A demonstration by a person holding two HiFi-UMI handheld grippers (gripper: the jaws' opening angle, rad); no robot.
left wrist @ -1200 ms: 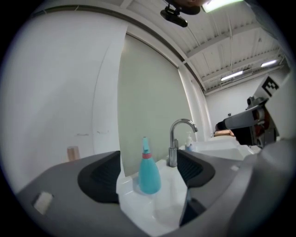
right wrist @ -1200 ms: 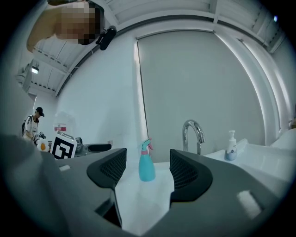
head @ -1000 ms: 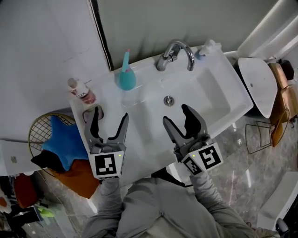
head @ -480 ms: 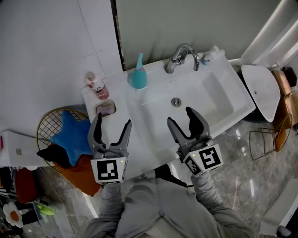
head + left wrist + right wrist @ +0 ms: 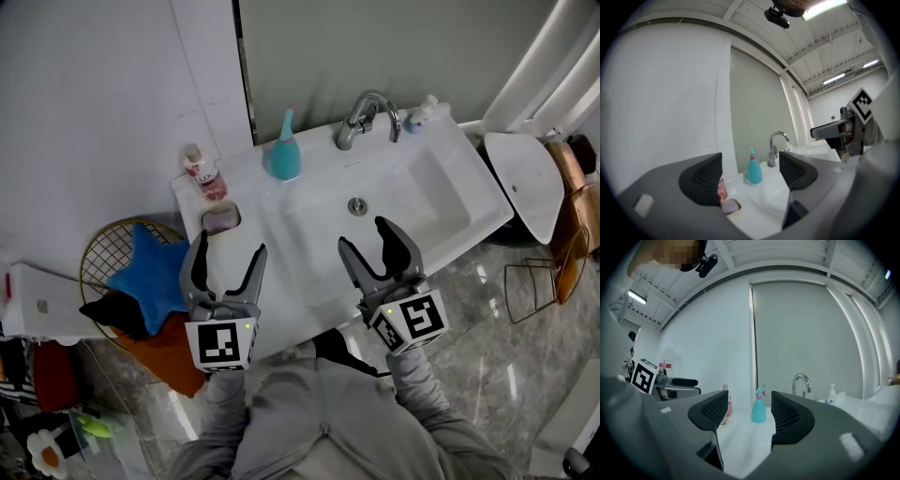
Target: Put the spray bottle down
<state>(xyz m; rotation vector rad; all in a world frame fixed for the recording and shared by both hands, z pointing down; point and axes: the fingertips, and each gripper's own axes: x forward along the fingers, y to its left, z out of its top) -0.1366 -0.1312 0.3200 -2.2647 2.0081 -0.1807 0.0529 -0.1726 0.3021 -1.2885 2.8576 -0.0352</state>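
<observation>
A teal spray bottle (image 5: pixel 283 155) with a pink collar stands upright on the white sink's (image 5: pixel 450 178) back ledge, left of the chrome tap (image 5: pixel 367 114). It also shows far off between the jaws as the spray bottle (image 5: pixel 753 169) in the left gripper view and the spray bottle (image 5: pixel 758 409) in the right gripper view. My left gripper (image 5: pixel 225 258) hangs open over the sink's front left edge, holding nothing. My right gripper (image 5: pixel 367 242) is open and empty above the front of the basin, well short of the bottle.
A pink labelled bottle (image 5: pixel 202 172) and a soap dish (image 5: pixel 221 219) sit on the sink's left end. A small pump bottle (image 5: pixel 421 112) stands right of the tap. A wire basket (image 5: pixel 103 253) with a blue star cushion is on the floor at left; a toilet (image 5: pixel 525 169) at right.
The head view has shifted, so the sink and bottle sit further right and higher in frame. Both grippers stay open and empty, slightly further back from the sink.
</observation>
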